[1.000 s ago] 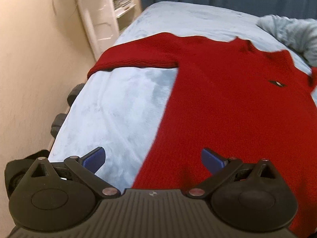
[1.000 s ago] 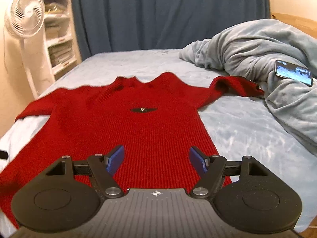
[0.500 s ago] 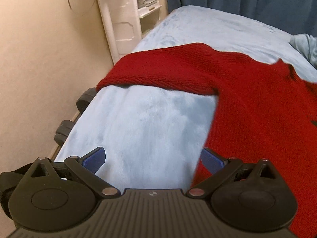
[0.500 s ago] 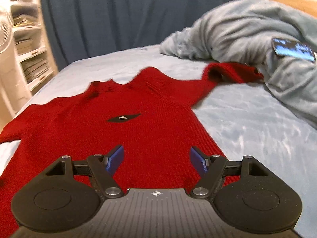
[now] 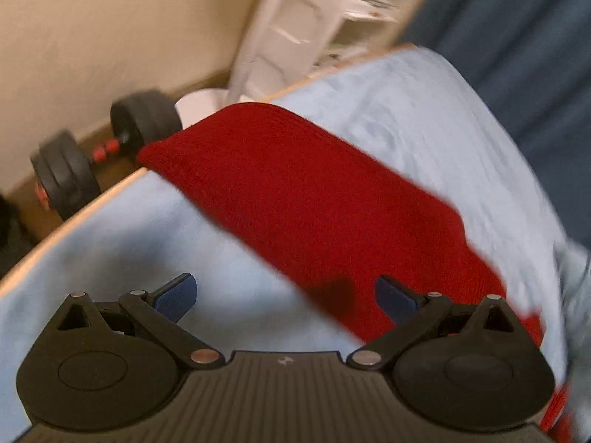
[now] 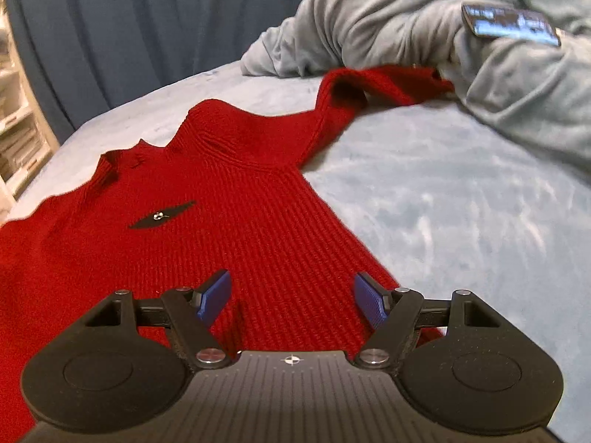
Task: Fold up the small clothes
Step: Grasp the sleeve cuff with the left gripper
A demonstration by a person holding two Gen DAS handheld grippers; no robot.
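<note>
A red knit sweater (image 6: 229,206) lies flat, front up, on a light blue bed (image 6: 461,199). A small black patch (image 6: 162,216) marks its chest. Its far sleeve (image 6: 373,85) runs up to a grey blanket. In the left wrist view its other sleeve (image 5: 295,192) stretches to the bed's edge, the cuff hanging over. My left gripper (image 5: 286,297) is open and empty, low over the sleeve's near part. My right gripper (image 6: 291,299) is open and empty, over the sweater's right side near the hem.
A crumpled grey blanket (image 6: 443,37) lies at the back right with a phone (image 6: 511,24) on it. A black dumbbell (image 5: 103,151) lies on the floor beside the bed, by the wall. A white shelf unit (image 5: 314,18) stands behind. Dark blue curtains (image 6: 129,18) hang at the back.
My left gripper has swung left and closer to the sleeve and bed edge, so the dumbbell shows. My right gripper has moved forward and right over the sweater. Both stay open.
</note>
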